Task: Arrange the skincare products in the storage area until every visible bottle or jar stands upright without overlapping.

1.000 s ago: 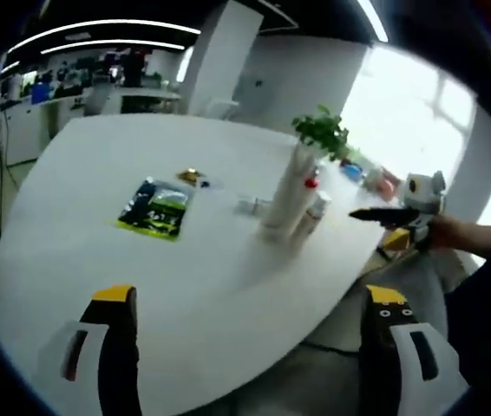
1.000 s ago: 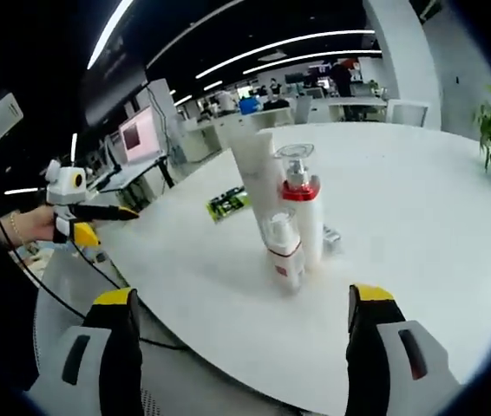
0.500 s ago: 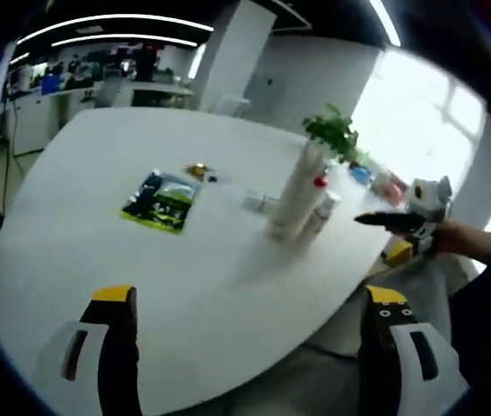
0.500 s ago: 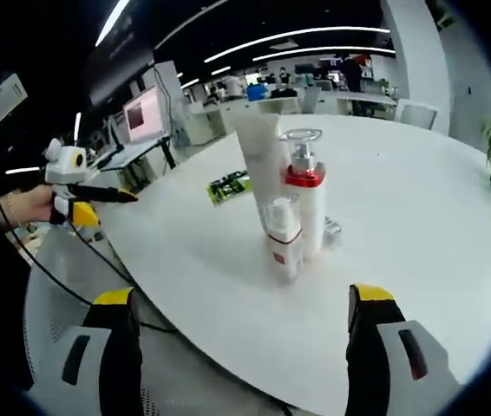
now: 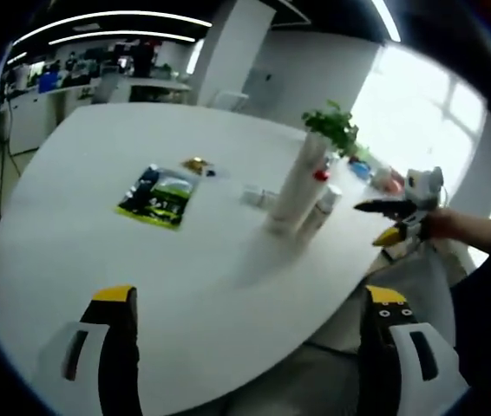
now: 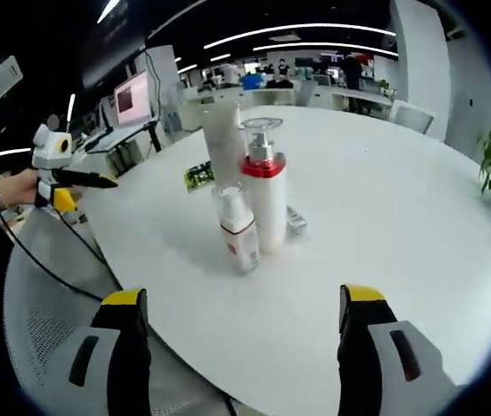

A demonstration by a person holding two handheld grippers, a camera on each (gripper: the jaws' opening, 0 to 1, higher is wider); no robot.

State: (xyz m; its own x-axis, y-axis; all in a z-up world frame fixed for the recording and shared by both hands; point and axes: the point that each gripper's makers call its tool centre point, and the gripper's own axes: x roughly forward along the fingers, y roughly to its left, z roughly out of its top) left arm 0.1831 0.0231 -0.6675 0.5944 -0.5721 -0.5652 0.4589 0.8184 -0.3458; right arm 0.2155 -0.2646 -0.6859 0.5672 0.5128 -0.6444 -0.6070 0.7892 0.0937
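Three skincare items stand upright in a tight cluster on the white table (image 6: 402, 208): a tall white tube (image 6: 221, 147), a white pump bottle with a red collar (image 6: 265, 195) and a small clear-capped bottle (image 6: 237, 227). A small clear jar (image 6: 296, 221) sits just behind them. In the left gripper view the tube (image 5: 293, 191) and small bottle (image 5: 319, 208) stand at the table's right side. My right gripper (image 6: 243, 296) is open, short of the cluster and holding nothing. My left gripper (image 5: 250, 299) is open over the near table edge, far from the bottles.
A green packet (image 5: 157, 198) and a small gold item (image 5: 195, 163) lie left of the cluster. A potted plant (image 5: 332, 130) stands beyond the table. A mesh chair (image 6: 46, 321) is by the table edge. A hand holds the right gripper (image 5: 397, 212) off the table's right rim.
Both views have shifted with the hands; the right gripper view now sits a little nearer the cluster. Nothing on the table has moved, and both grippers stay open.
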